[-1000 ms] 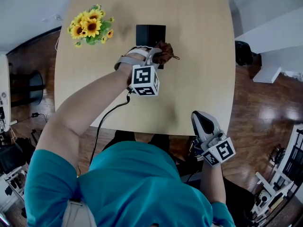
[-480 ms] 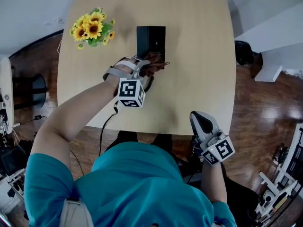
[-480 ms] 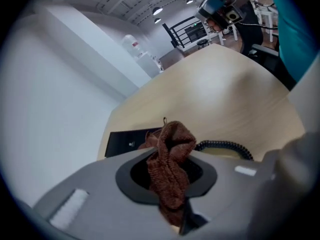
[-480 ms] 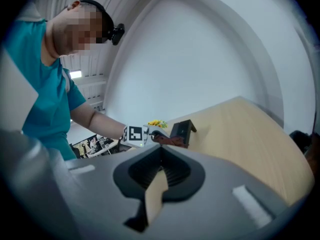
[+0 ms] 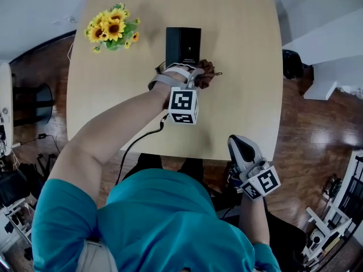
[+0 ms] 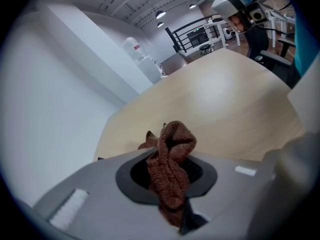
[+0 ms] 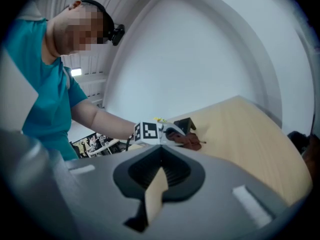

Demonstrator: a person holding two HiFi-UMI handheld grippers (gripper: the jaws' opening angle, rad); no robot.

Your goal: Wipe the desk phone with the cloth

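Head view: cloth (image 5: 207, 72) partly behind left gripper (image 5: 195, 76)

— What kind of place is this looking like?
— An office. A desk phone (image 5: 182, 45) and sunflowers (image 5: 112, 30) are sitting on a long pale meeting table (image 5: 238, 95). A water cooler (image 6: 135, 49) is standing by the white wall, and lamps (image 6: 160, 14) are glowing under an exposed ceiling.
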